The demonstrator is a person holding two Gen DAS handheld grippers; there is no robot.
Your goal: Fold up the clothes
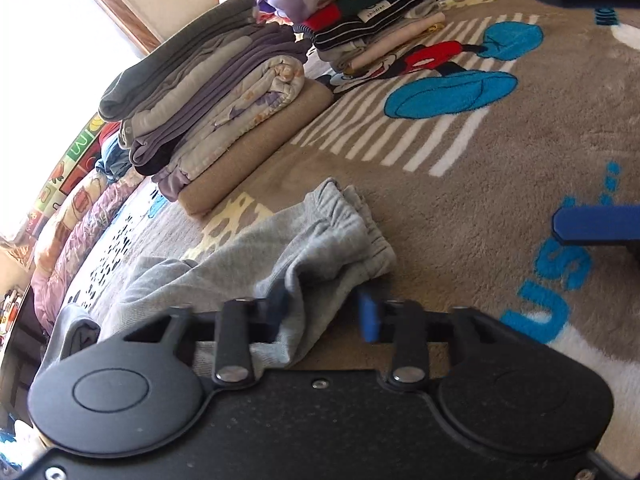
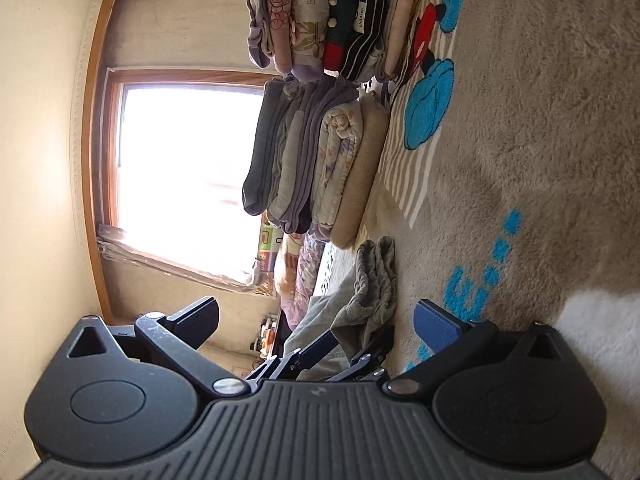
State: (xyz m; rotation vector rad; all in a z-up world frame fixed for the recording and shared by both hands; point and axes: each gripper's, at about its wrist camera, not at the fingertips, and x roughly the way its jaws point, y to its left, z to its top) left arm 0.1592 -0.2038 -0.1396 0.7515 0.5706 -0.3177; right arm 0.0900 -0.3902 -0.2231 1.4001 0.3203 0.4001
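Grey sweatpants [image 1: 304, 248] lie rumpled on your plush tan blanket [image 1: 500, 168], toward its near edge, with the gathered elastic waistband bunched and ribbed at the end nearest the folded stacks. The knit looks soft and heathered, creased into loose ridges.

Your left gripper [image 1: 326, 314] has its blue pads drawn in on a fold of that grey fabric: one pad is buried in the cloth, the other shows at the fold's far side, blurred, so the cloth sits pinched between them. The right wrist view confirms it, with the fabric draping over the narrow black linkage of that gripper [image 2: 352, 344].

Your right gripper [image 2: 320, 320] stands wide apart and holds nothing; its ribbed blue pad [image 2: 436, 326] hovers just above the blanket pile, the other finger up against the background of wall and window [image 2: 180, 176]. It is rolled onto its side, so the blanket rises along the right of its view.

The blanket is a deep fleecy pile, tan with white stripes, bright blue letters and a cartoon mouse figure [image 1: 432, 60]. Toward its far edge stand two stacks of folded clothes: a nearer one [image 1: 216, 112] of grey, mauve and floral quilted pieces on a thick beige slab, and a farther one [image 1: 368, 12] with black-and-white striped knit and red bands.
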